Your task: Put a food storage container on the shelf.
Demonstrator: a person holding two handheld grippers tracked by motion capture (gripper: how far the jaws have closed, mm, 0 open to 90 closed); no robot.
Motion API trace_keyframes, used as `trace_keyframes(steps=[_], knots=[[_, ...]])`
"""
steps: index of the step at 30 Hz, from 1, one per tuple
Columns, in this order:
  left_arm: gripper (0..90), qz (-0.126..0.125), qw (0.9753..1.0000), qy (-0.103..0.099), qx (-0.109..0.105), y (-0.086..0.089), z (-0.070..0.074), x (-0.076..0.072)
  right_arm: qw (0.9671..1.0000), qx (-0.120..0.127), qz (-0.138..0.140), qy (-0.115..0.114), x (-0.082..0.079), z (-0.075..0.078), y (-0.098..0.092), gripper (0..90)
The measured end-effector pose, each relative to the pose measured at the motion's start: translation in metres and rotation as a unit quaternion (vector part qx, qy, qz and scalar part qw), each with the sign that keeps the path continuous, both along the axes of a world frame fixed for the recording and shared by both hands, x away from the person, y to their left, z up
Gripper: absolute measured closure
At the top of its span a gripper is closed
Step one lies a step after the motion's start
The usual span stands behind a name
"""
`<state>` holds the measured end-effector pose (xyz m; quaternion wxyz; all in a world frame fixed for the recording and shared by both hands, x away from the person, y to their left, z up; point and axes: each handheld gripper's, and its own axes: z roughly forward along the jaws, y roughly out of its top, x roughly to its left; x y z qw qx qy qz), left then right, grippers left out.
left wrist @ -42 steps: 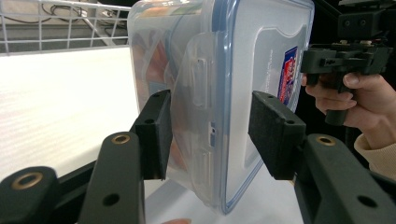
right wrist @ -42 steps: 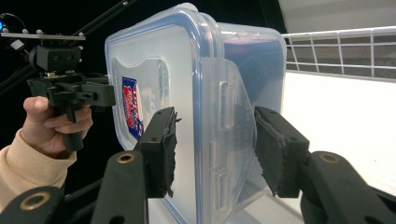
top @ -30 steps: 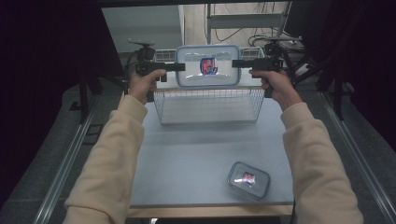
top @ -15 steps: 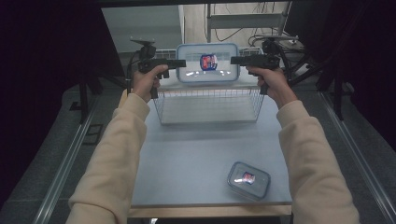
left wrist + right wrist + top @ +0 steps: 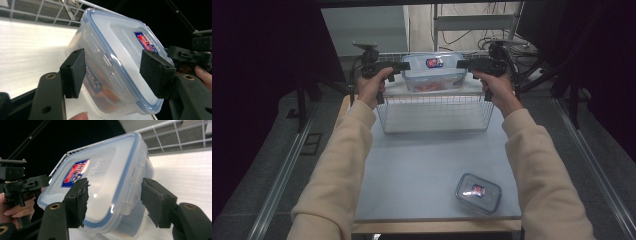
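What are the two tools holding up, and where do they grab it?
The clear plastic lidded box with the blue seal. The left tool and the right tool each pinch one of its short ends, at the rim, above the wire basket.

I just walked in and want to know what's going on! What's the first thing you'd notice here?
Your eye goes first to the big clear box with a blue-rimmed lid, held up over the wire basket at the far end of the table. The left gripper and right gripper hold it by its two ends. A smaller lidded box sits alone near the table's front right corner.
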<state>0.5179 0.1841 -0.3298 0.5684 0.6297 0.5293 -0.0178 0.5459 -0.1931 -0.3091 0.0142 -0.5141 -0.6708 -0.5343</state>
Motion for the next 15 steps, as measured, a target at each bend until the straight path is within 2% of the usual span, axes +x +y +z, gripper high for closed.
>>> trace_keyframes(steps=[3, 6, 8, 12, 15], knots=[[36.6, 0.011, 0.9996, -0.021, 0.014, 0.003, 0.006, -0.009, 0.9997, -0.006, -0.007, -0.024, -0.011, 0.006, -0.002, 36.6], [39.0, 0.006, 0.9989, -0.037, 0.028, 0.006, 0.01, -0.025, 0.9994, -0.009, -0.001, -0.033, -0.019, 0.008, -0.009, 36.4], [42.2, 0.003, 0.9984, -0.045, 0.034, 0.008, 0.01, -0.037, 0.9993, 0.001, 0.004, -0.036, -0.026, 0.008, -0.016, 36.5], [55.4, -0.013, 0.9969, -0.062, 0.047, 0.008, 0.008, -0.06, 0.9989, 0.011, 0.012, -0.044, -0.04, 0.006, -0.026, 36.4], [74.2, -0.039, 0.9951, -0.065, 0.063, 0.004, 0.004, -0.073, 0.9985, 0.018, 0.02, -0.049, -0.053, 0.002, -0.032, 36.2]])
